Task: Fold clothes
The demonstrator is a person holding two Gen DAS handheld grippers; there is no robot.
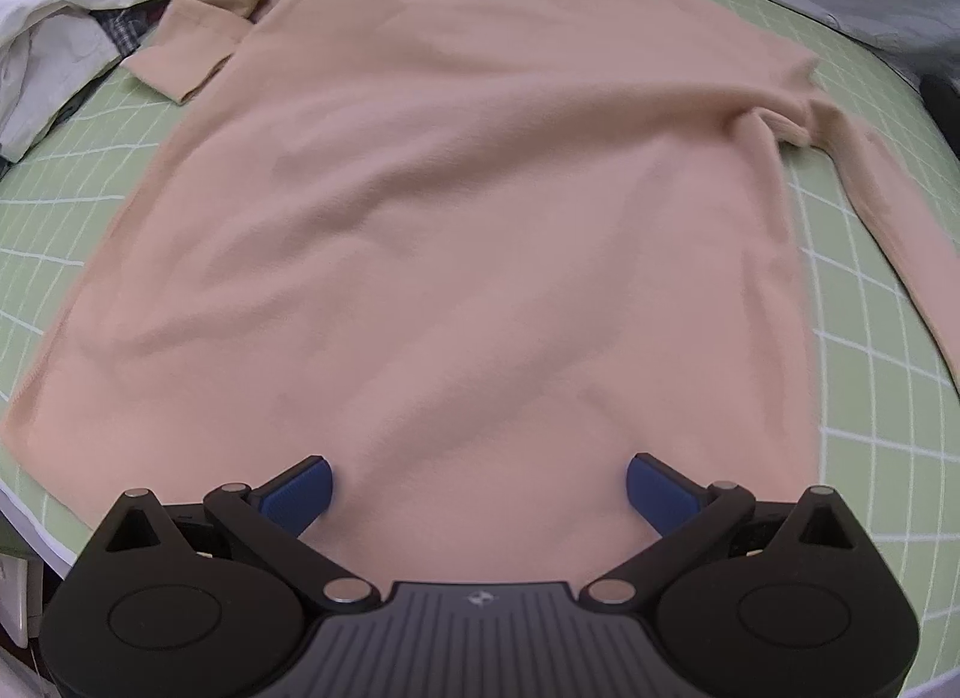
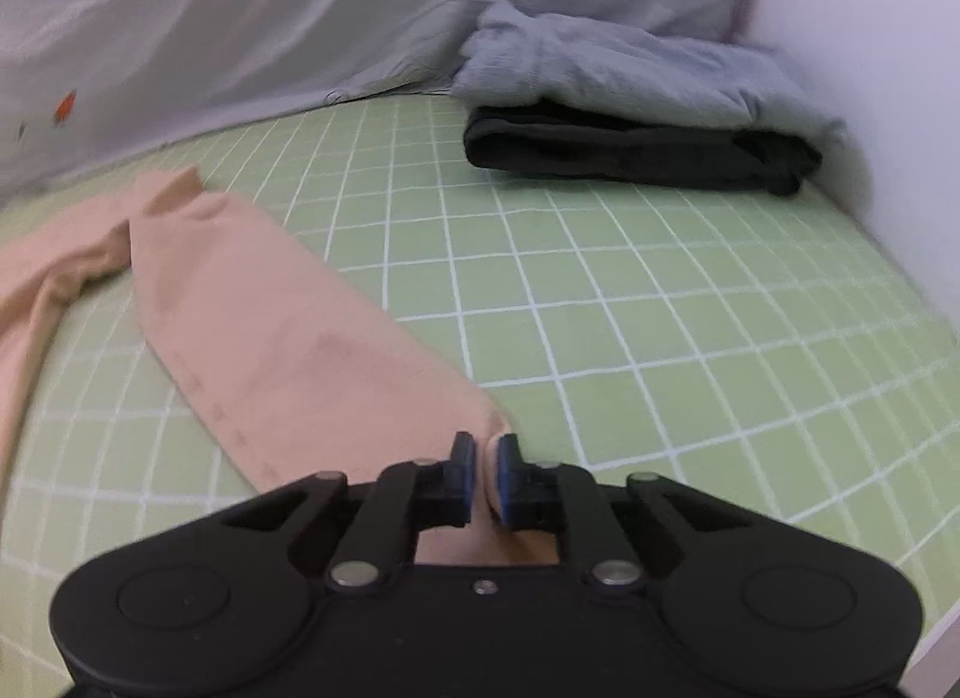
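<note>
1. Peach-coloured, soft knit, the long-sleeved top [image 1: 456,230] lies spread flat, body smooth, on the pale green sheet with a white grid [image 1: 870,398]. Judged from this, no fold of the body has been made yet.
2. At the far left of the left wrist view, a crumpled white garment over a scrap of checked cloth [image 1: 66,26] sits in a heap, apparently waiting its turn.
3. Next to it, one sleeve [image 1: 186,56] of the top is bent back near the shoulder; the collar above it is hard to read.
4. The left gripper [image 1: 478,494] hovers at the near hem with its blue pads spread wide, holding nothing; whether the pads touch the cloth cannot be told.
5. In the right wrist view, the other sleeve [image 2: 288,338] runs out across the sheet, and the right gripper [image 2: 482,473] is pinched closed on its cuff. Bringing this sleeve over the body looks like the step in hand.
6. Further right, a folded grey garment stacked on a folded black one [image 2: 636,122] suggests two items are finished.
7. A pale blue-grey fabric with small orange carrot prints [image 2: 240,20] rises behind; what it covers is hidden.
</note>
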